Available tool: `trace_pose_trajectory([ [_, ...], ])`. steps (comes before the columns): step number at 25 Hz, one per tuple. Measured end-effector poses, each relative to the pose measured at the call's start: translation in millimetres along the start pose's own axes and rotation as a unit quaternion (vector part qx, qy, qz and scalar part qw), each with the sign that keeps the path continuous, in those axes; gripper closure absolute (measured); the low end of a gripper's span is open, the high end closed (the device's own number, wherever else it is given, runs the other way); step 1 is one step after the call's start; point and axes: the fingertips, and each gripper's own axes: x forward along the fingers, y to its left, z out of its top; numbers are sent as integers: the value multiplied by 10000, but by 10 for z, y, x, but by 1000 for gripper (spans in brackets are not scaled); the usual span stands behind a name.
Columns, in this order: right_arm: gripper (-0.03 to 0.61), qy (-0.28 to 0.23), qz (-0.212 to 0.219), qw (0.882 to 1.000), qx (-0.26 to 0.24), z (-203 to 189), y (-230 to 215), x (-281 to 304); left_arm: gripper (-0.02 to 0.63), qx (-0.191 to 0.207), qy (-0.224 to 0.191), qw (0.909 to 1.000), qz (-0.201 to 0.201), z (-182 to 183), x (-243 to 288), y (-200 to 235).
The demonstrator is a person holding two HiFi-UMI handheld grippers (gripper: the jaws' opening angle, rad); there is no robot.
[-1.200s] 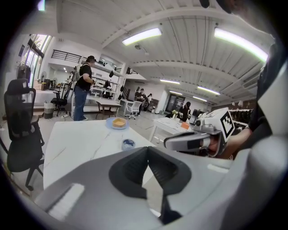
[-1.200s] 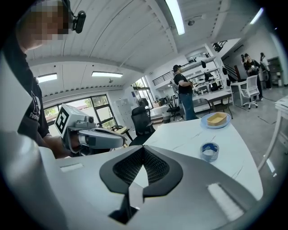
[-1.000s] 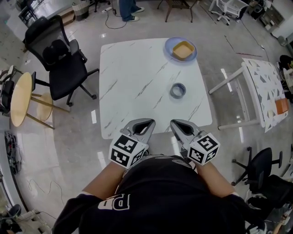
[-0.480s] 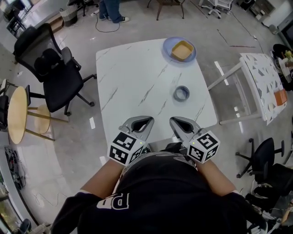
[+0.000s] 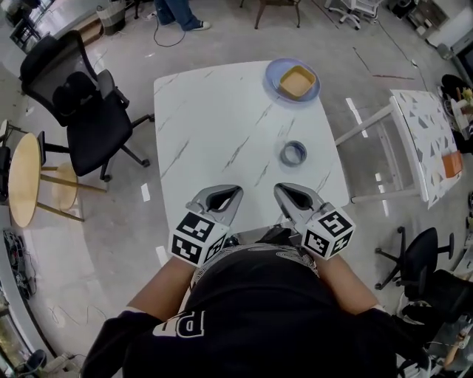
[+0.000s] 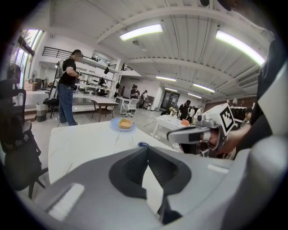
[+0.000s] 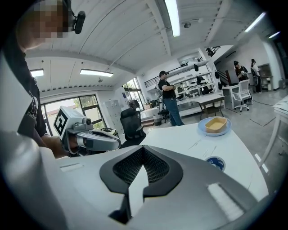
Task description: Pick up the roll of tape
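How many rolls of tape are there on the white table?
1. The roll of tape lies flat on the right half of the table, nearer to the person than the blue plate. No second roll shows in any view.

In the left gripper view, the roll of tape (image 6: 143,144) showed only as a sliver just beyond the closed fingertips of the left gripper (image 6: 146,149). The rest was hidden behind them. In the right gripper view, the tape's near edge was covered by the body of the right gripper (image 7: 143,148), to the right of its fingers. In the head view, both grippers partly hid the near edge of the table (image 5: 214,125). The standing person (image 5: 179,11), far beyond the fingers, was cut off at the legs.
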Motion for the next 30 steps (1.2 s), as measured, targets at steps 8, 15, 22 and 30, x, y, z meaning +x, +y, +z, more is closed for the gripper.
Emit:
trace_pose_trajectory([
  [8,583,182,307,9992,-177,77,-207,33,555,-122,-105,9992,374,105,145,-29],
  [15,583,270,536,9979,-246,107,-414,-13,555,-133,-115,9980,608,159,313,-140],
  [22,583,347,676,9969,-227,76,-610,-89,555,-386,-186,9970,643,194,479,-262],
  [30,583,324,727,9966,-222,92,-693,-125,555,-326,-106,9967,740,208,554,-306],
])
